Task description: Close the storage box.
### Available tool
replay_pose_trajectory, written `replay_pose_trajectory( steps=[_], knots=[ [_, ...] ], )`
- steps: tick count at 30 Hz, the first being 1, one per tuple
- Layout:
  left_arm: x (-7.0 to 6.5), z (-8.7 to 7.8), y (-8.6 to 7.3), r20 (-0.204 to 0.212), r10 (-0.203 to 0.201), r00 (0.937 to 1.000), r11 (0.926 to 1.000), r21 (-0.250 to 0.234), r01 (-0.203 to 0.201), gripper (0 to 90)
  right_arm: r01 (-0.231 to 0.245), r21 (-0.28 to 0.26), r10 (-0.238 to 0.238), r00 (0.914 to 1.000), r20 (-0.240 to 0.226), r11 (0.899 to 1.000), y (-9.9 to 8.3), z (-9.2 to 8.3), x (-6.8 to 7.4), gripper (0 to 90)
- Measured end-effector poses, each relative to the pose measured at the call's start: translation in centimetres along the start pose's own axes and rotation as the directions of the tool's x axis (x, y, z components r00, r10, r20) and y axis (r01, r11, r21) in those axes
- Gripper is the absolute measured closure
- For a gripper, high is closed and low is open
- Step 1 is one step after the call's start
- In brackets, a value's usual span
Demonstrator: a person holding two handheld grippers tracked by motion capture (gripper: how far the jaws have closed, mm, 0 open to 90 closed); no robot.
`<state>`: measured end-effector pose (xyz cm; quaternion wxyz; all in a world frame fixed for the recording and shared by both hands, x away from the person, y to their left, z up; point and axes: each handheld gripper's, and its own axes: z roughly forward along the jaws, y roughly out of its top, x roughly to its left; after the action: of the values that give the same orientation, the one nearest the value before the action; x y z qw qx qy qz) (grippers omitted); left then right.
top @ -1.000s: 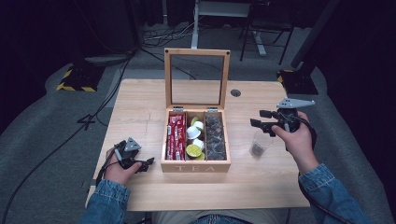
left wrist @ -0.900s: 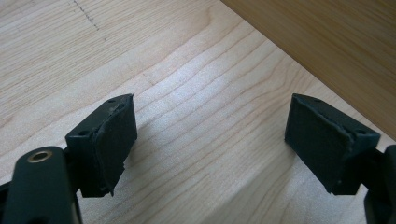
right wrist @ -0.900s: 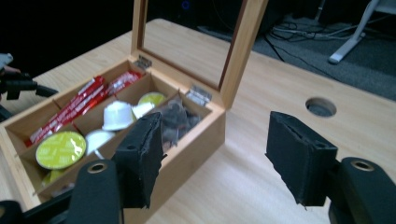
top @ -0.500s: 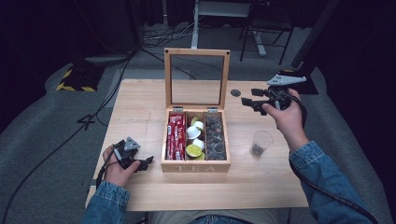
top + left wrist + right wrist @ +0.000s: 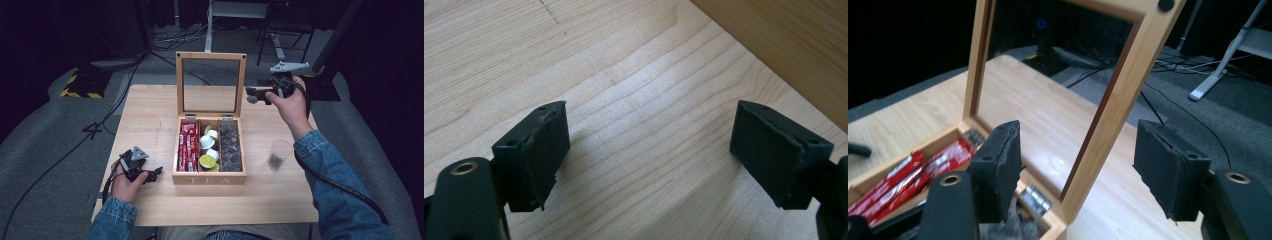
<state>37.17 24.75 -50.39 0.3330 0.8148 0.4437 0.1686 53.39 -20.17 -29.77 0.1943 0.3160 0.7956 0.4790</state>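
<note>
Right claw [image 5: 1075, 170] spread and empty, straddling side rail of upright glass-paned wooden lid [image 5: 210, 84] of open tea box [image 5: 210, 177], lid not yet gripped, closing left; left claw [image 5: 649, 150] spread on surface.

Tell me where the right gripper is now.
In the high view the right gripper is at the table's far right, level with the open lid of the tea box, jaws open astride the lid's right edge.
</note>
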Motion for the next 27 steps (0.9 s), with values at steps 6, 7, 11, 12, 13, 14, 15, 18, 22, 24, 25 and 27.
replay_pose_trajectory(
  steps=[6, 7, 11, 12, 13, 14, 15, 18, 22, 24, 25, 27],
  knots=[
    [0.0, 0.0, 0.0, -0.001, 0.0, 1.0, 1.0, 0.0, 0.0, 16.5, -0.012, -0.008, 0.012, 0.9998, 0.018, 1.0, 1.6, 1.5, -0.9, 35.7],
    [0.0, 0.0, 0.0, -0.001, 0.0, 1.0, 1.0, 0.0, 0.0, 16.5, -0.012, -0.008, 0.012, 0.9998, 0.018, 1.0, 1.6, 1.5, -0.9, 35.7],
    [0.0, 0.0, 0.0, -0.001, -0.001, 1.0, 1.0, 0.0, 0.001, 16.6, -0.046, -0.027, 0.047, 0.9989, 0.011, 0.999, 2.5, 3.3, -1.6, 32.9],
    [0.0, 0.0, 0.0, 0.0, -0.002, 1.0, 1.0, 0.0, 0.002, 16.6, -0.045, -0.025, 0.045, 0.9988, 0.016, 0.999, 2.6, 3.7, -1.7, 32.5],
    [0.0, 0.0, 0.0, -0.001, -0.002, 1.0, 1.0, 0.0, 0.002, 16.6, -0.04, -0.018, 0.04, 0.9989, 0.023, 0.999, 2.7, 4.1, -1.9, 31.9],
    [0.0, 0.0, 0.0, 0.001, -0.002, 1.0, 1.0, -0.001, 0.002, 16.5, -0.033, -0.01, 0.033, 0.9989, 0.033, 0.999, 2.8, 4.5, -2.1, 31.7],
    [0.0, 0.0, 0.0, -0.001, -0.002, 1.0, 1.0, 0.0, 0.002, 16.6, -0.028, -0.004, 0.028, 0.9985, 0.046, 1.0, 2.9, 4.9, -2.2, 31.4],
    [0.0, 0.0, 0.0, 0.0, -0.002, 1.0, 1.0, -0.001, 0.002, 16.6, -0.04, 0.002, 0.039, 0.9979, 0.051, 0.999, 3.3, 5.7, -2.8, 31.9],
    [0.0, 0.0, 0.0, -0.001, -0.003, 1.0, 1.0, -0.002, 0.003, 16.6, -0.053, -0.003, 0.053, 0.9972, 0.052, 0.999, 3.8, 6.4, -3.4, 34.8],
    [-0.1, 0.0, 0.0, -0.002, -0.005, 1.0, 1.0, -0.003, 0.005, 16.7, -0.047, 0.004, 0.047, 0.9974, 0.055, 0.999, 3.8, 6.7, -3.6, 36.8],
    [-0.1, 0.0, 0.0, -0.002, -0.005, 1.0, 1.0, -0.003, 0.005, 16.7, -0.047, 0.009, 0.046, 0.9973, 0.057, 0.999, 3.9, 6.9, -3.7, 37.7],
    [-0.1, 0.0, 0.0, -0.002, -0.004, 1.0, 1.0, -0.003, 0.004, 16.7, -0.05, 0.011, 0.049, 0.997, 0.059, 0.999, 3.9, 7.0, -3.8, 38.5]
  ],
)
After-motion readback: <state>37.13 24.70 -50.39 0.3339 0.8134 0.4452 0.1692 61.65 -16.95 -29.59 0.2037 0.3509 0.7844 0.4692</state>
